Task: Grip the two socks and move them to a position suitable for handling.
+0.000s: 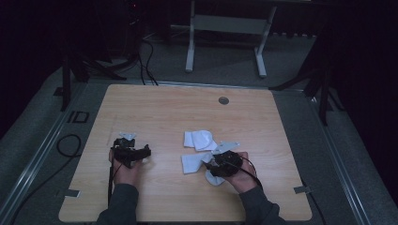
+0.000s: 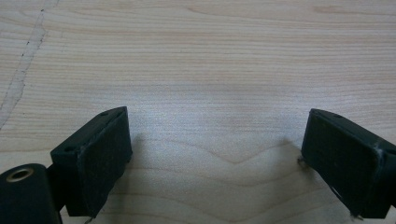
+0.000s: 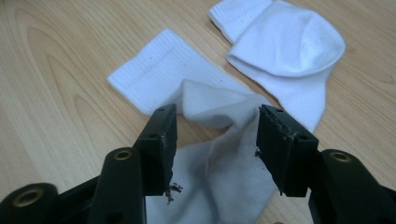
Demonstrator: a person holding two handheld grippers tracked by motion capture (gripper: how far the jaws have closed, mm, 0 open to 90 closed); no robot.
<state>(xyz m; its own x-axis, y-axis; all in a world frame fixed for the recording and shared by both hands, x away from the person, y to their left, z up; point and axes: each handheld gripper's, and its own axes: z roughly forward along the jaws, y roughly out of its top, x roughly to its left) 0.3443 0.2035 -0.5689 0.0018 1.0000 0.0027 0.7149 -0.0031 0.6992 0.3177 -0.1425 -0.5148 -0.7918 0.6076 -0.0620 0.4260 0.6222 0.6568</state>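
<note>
Two white socks lie on the wooden table [image 1: 159, 108]. One sock [image 1: 199, 139] [image 3: 285, 42] is folded over, farther from me. The nearer sock [image 1: 191, 163] [image 3: 159, 74] lies flat at its ribbed cuff and is bunched up at its foot end. My right gripper [image 1: 212, 163] [image 3: 215, 140] is over that sock. Its jaws stand apart with the raised fold of fabric between them, and the pads do not squeeze it. My left gripper [image 1: 136, 151] [image 2: 215, 149] rests at the left, open wide over bare wood with nothing between its jaws.
A round metal grommet [image 1: 223, 100] sits near the table's far edge. Bits of tape [image 1: 72, 192] [image 1: 302, 189] stick to the front corners. Cables [image 1: 68, 145] lie on the floor at left, and a white stand frame [image 1: 225, 28] is beyond the table.
</note>
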